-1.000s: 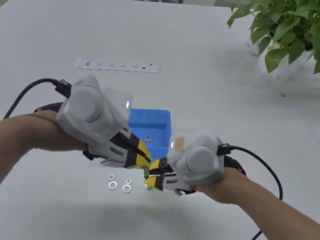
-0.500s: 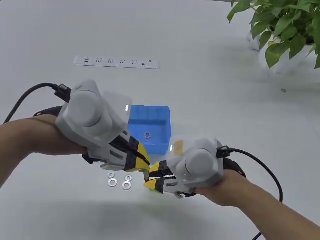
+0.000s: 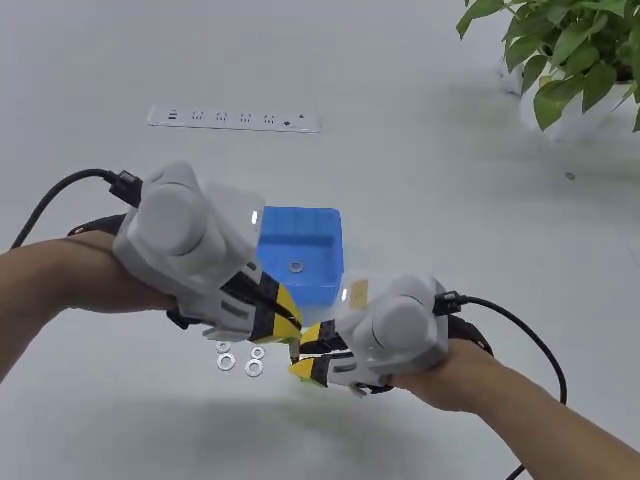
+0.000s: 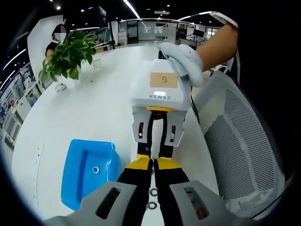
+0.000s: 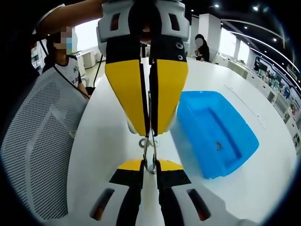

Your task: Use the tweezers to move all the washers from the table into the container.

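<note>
My left gripper (image 3: 293, 330) and my right gripper (image 3: 303, 358) meet tip to tip just in front of the blue container (image 3: 318, 232). Thin silver tweezers (image 5: 149, 141) run between them. The left jaws are shut on the upper part, and the right gripper (image 5: 150, 167) is shut on the lower end. One washer (image 3: 296, 267) lies inside the container. Several washers (image 3: 253, 369) lie on the white table to the left of the jaw tips. In the left gripper view, my left gripper (image 4: 153, 165) points at the right gripper, with two washers (image 4: 153, 191) below it.
A white power strip (image 3: 235, 121) lies at the back of the table. A potted plant (image 3: 575, 50) stands at the far right corner. A mesh chair (image 4: 235, 136) stands beside the table. Cables trail from both grippers.
The grippers stay tip to tip over the same spot. Only the head camera has shifted a little.
</note>
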The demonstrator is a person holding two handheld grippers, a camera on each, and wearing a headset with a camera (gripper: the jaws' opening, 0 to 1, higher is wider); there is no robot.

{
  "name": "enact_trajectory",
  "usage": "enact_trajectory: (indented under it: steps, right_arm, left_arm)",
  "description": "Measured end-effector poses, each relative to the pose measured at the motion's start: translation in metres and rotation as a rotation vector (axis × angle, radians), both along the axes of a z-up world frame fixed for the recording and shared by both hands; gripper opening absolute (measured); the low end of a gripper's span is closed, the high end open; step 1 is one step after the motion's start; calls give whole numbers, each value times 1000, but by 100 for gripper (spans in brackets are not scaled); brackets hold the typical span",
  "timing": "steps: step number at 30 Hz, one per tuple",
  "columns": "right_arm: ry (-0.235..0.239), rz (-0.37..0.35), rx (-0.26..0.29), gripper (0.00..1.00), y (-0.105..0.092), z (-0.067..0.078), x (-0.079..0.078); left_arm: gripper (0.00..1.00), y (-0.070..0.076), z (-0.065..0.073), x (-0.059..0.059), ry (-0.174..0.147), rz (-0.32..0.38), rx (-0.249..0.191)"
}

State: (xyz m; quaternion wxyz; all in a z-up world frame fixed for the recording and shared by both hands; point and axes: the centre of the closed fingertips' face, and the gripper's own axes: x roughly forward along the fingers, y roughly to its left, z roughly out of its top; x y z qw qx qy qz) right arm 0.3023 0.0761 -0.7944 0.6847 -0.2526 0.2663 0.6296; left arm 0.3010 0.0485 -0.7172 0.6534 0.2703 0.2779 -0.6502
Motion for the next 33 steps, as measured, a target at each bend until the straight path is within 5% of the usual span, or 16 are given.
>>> enact_trajectory:
  steps: [33]
  right_arm:
    - [19,-9,-3,10,-1,1,0]
  left_arm:
    - [6,-1,-2,1,15,-2,3]
